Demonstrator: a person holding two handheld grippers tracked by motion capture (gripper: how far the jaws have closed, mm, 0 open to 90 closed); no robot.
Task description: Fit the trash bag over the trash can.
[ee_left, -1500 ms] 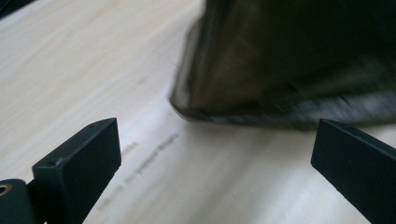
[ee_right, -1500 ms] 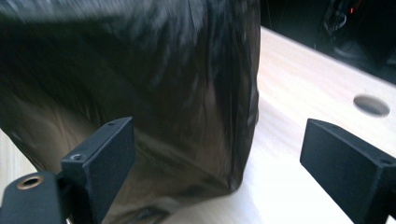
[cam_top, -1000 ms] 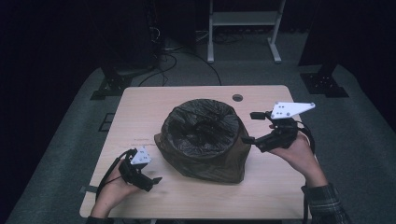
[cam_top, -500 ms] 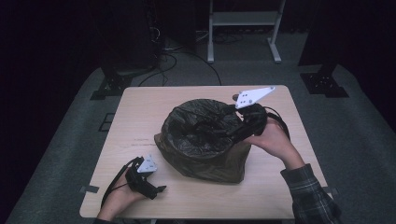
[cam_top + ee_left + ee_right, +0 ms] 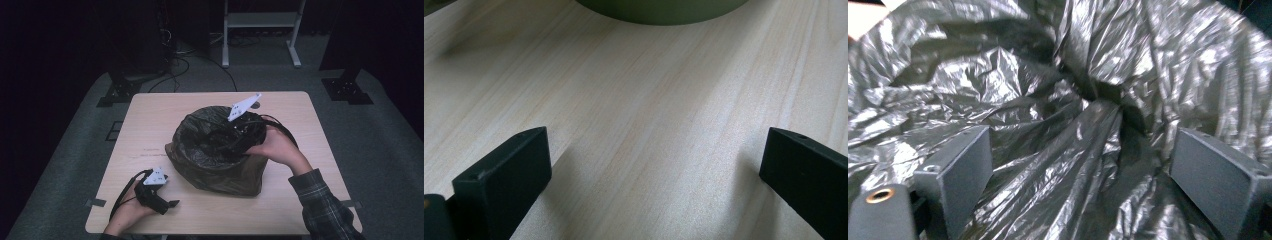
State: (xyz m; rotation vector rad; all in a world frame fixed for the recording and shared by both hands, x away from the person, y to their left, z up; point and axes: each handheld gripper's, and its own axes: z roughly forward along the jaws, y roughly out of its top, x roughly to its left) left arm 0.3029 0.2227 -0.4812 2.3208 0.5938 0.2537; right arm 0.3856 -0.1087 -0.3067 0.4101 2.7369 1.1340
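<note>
At the table's near edge the left gripper (image 5: pixel 159 199) rested with jaws spread, holding nothing. Farther in, the right gripper (image 5: pixel 225 142) reached, jaws apart, into the black bin liner (image 5: pixel 1073 125) lining the bin (image 5: pixel 220 172) mid-table; no fold was gripped, so smoothing or pulling it likely remained.

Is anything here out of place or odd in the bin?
The bag in the bin is crumpled and bunched inward, not spread smooth against the walls. The right gripper is open over the folds. Nothing is spilled or damaged.
</note>
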